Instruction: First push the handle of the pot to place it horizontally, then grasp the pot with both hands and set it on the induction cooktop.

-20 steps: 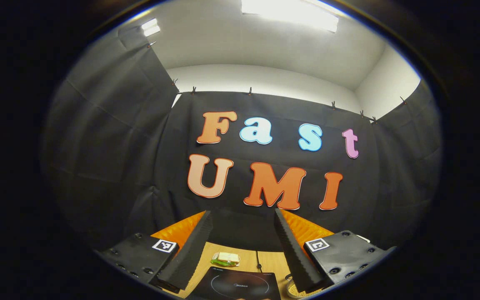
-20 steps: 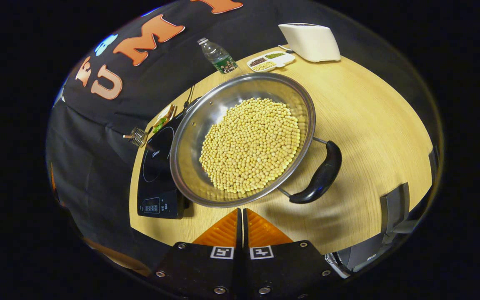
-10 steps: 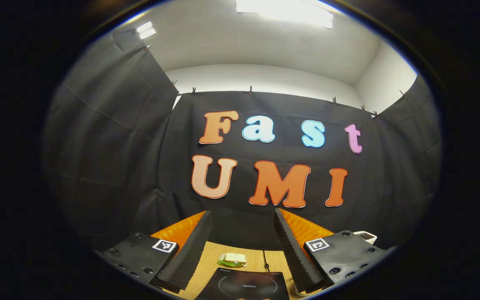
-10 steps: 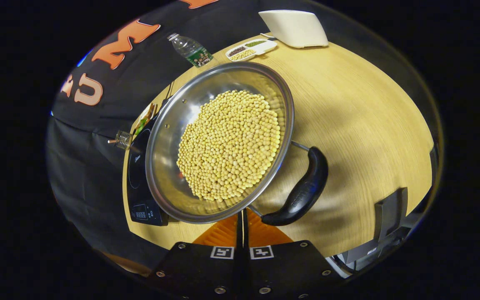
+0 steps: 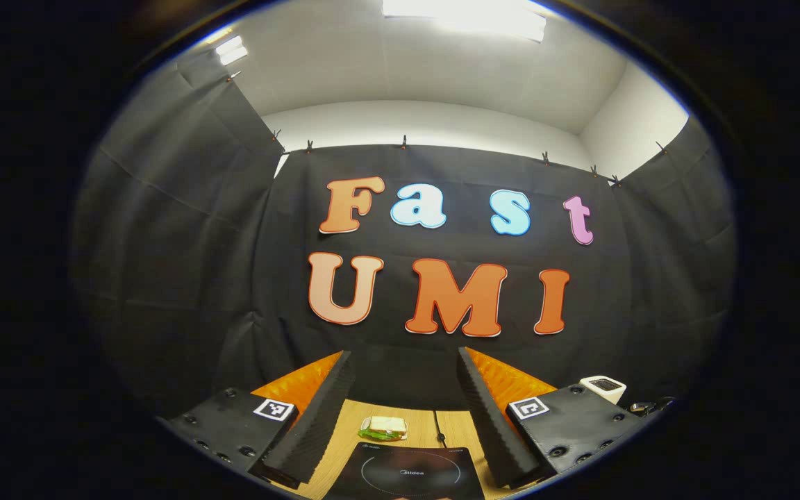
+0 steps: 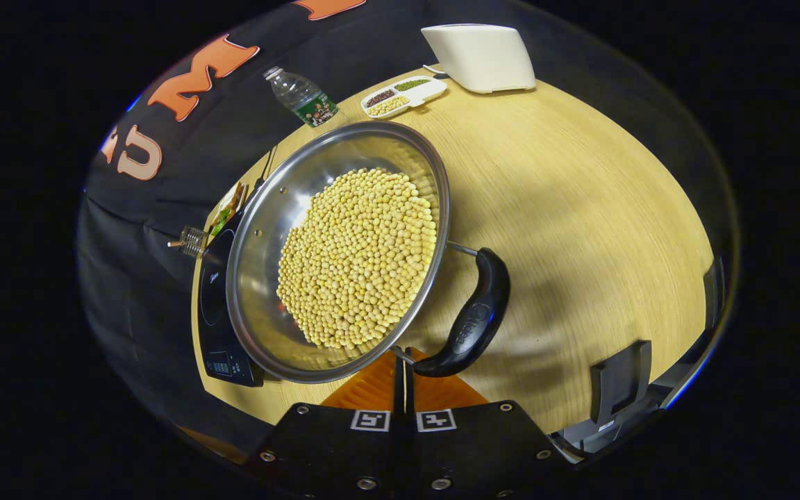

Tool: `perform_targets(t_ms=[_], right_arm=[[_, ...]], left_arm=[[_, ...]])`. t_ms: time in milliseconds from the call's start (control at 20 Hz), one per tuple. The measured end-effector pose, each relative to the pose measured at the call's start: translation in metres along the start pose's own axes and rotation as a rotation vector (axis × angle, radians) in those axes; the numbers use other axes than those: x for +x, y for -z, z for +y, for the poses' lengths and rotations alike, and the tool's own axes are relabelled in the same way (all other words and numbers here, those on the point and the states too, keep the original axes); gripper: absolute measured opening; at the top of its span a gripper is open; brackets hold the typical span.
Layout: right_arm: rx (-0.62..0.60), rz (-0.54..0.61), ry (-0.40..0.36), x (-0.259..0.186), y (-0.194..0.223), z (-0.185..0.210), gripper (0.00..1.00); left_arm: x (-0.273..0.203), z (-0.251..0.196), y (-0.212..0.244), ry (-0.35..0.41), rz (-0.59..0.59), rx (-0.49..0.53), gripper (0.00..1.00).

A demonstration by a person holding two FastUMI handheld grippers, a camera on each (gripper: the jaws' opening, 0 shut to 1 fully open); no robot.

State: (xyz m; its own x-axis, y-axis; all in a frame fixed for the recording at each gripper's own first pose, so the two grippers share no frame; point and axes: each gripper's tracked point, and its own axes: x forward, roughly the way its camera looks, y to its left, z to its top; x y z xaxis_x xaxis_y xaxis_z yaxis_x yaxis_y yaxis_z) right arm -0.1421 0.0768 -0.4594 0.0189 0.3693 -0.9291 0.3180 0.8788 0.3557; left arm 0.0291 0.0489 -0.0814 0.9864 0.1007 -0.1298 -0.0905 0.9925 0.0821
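Observation:
A wide steel pot (image 6: pixel 261 229) full of yellow soybeans (image 6: pixel 358 257) stands on the wooden table (image 6: pixel 580 208), its left part over the black induction cooktop (image 6: pixel 214 305). The pot's curved black handle (image 6: pixel 473 319) points down and right in the right gripper view. My right gripper (image 6: pixel 403 357) is shut with nothing held, its tips at the lower end of that handle by the rim. My left gripper (image 5: pixel 404 351) is open and raised, facing the booth wall, with the induction cooktop (image 5: pixel 407 476) low between its fingers.
At the table's far edge stand a water bottle (image 6: pixel 301 97), a white divided tray of beans (image 6: pixel 403 96) and a white appliance (image 6: pixel 480 48). A sandwich (image 5: pixel 384 428) lies behind the cooktop. A small wire tool (image 6: pixel 188 239) sits left of the cooktop.
In the right gripper view the pot has slid left and nearer, and the handle's lower end now meets my shut right gripper. The left gripper view tilted down and right slightly.

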Motion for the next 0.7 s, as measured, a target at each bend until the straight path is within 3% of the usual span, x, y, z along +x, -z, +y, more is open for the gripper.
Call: perform_targets(t_ms=[700], right_arm=[[-0.009,-0.049,0.068,0.003,-0.051,-0.025,0.0]], left_arm=[[0.009,-0.031,0.02,0.028,0.059,0.078,0.95]])
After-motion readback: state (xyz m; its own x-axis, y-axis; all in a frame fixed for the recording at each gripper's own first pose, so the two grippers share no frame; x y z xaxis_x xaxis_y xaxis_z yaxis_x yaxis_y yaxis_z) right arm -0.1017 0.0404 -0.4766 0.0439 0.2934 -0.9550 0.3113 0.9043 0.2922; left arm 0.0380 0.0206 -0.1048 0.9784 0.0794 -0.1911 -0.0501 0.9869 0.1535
